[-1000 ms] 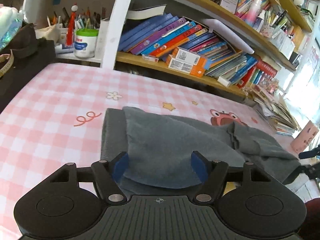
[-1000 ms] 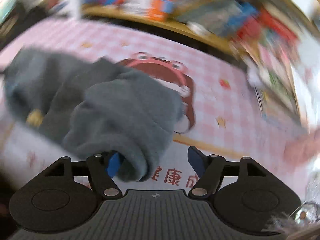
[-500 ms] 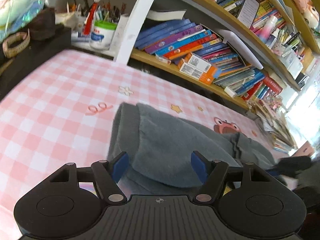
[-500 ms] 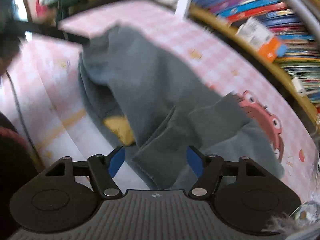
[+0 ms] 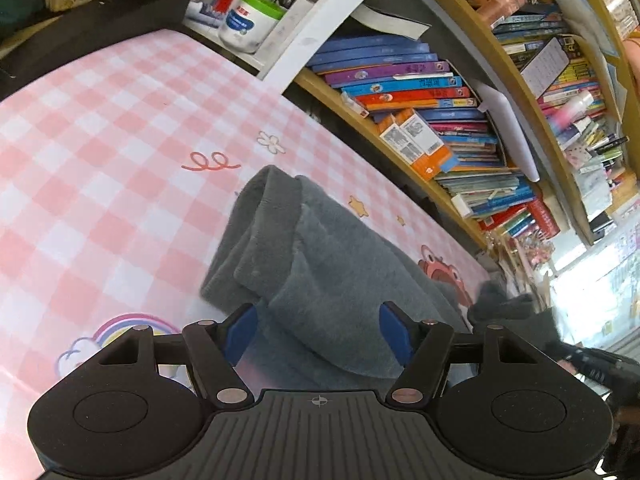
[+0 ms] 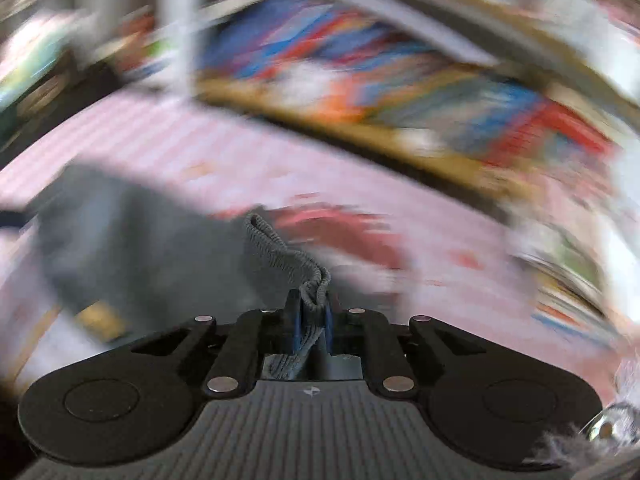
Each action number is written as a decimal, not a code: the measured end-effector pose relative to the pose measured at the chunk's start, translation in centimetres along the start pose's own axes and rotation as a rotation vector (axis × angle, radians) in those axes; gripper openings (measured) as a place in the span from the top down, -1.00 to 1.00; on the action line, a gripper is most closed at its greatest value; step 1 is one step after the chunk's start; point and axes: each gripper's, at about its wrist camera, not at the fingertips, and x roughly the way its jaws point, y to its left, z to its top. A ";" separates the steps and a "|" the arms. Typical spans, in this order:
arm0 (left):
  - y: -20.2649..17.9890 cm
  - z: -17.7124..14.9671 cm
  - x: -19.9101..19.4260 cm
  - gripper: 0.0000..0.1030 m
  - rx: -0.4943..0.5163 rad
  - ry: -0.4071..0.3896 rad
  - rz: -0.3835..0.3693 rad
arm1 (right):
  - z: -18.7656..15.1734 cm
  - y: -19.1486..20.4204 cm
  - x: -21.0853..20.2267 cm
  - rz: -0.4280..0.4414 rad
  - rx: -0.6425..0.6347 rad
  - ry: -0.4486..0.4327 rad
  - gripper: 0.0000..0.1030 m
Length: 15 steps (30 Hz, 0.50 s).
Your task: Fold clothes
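A fuzzy grey garment (image 5: 320, 240) lies folded over on the pink checked tablecloth (image 5: 80, 160). My left gripper (image 5: 317, 326) hovers low over its near fold. The jaws are closing, the cloth sits between the blue pads (image 5: 240, 328), and they do not press on it. In the blurred right wrist view my right gripper (image 6: 311, 320) is shut on the garment's ribbed cuff (image 6: 276, 252), its jaws just closing tight. The rest of the garment (image 6: 140, 232) trails off to the left, and a yellow patch (image 6: 100, 316) shows at its edge.
A bookshelf (image 5: 420, 92) packed with books runs along the table's far side behind a white post (image 5: 320, 28). A white pot of pens (image 5: 248, 24) and a black block (image 5: 100, 28) stand at the far left. Bare tablecloth lies left of the garment.
My right gripper closed on the ribbed cuff and swung fast, blurring its view. My left gripper rolled and sank closer to the garment's near fold, its jaws slightly narrower.
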 end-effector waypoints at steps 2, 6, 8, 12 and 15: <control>0.1 0.2 0.5 -0.14 -0.014 0.006 -0.008 | -0.8 -3.8 -0.4 -0.144 0.094 0.002 0.81; 0.6 0.3 1.2 0.06 -0.034 0.016 0.005 | -3.9 -9.1 0.0 -0.336 0.254 0.069 0.81; 0.8 0.3 1.2 0.11 -0.051 0.016 0.000 | -5.8 -11.2 0.4 -0.379 0.348 0.124 0.81; 1.4 0.3 1.4 0.17 -0.091 0.021 -0.012 | -7.7 -12.3 1.1 -0.355 0.482 0.158 0.81; 1.7 0.3 1.7 0.29 -0.114 0.028 -0.009 | -8.1 -12.4 0.9 -0.333 0.556 0.141 0.81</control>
